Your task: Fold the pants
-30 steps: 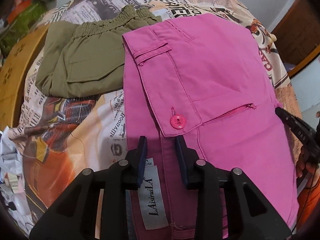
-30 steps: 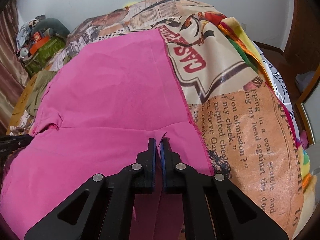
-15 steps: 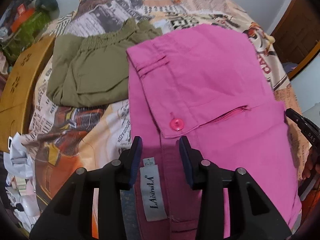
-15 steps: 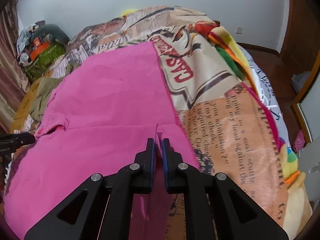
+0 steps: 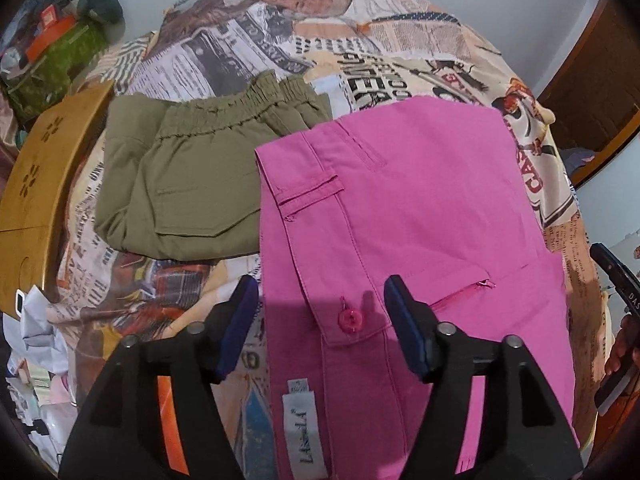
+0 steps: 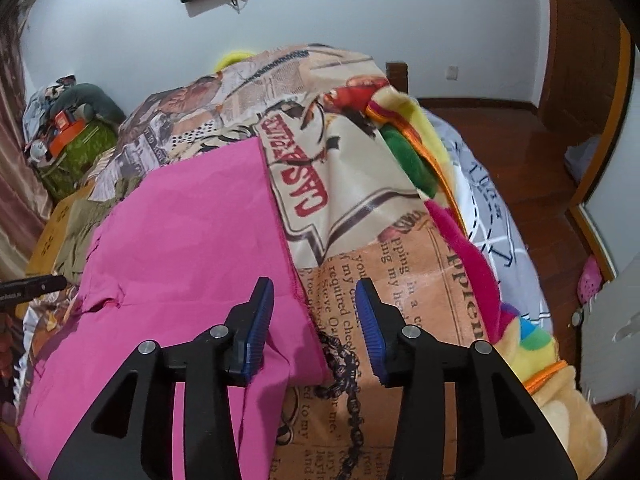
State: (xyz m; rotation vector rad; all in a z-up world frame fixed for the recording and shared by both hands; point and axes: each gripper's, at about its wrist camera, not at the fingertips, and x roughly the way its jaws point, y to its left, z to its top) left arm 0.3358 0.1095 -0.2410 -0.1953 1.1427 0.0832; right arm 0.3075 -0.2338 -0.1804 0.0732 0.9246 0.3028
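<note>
The pink pants (image 5: 408, 216) were seen laid flat on the newspaper-print bedspread (image 5: 248, 52) of a bed, folded into a compact rectangle, with the waistband, a pink button (image 5: 349, 319) and a white label (image 5: 304, 428) nearest the left wrist camera. A folded olive garment (image 5: 188, 184) lay just beside them on the left.

The left gripper (image 5: 320, 320) was held above the waistband, its fingers (image 5: 404, 332) spread apart and clear of the cloth; the jaws had just been opening, with only the fabric lying below them. The right gripper (image 6: 314, 320) was likewise released over the right edge of the pants, its jaws having just been opening, and nothing was pinched between them.

The pants were judged to be light, soft woven cotton, limp enough to sag and unfold if lifted by one point. The doubled waistband and the stitched side seams were judged the firmest places to be gripped, ideally at two corners together. The button and label were best avoided.
</note>
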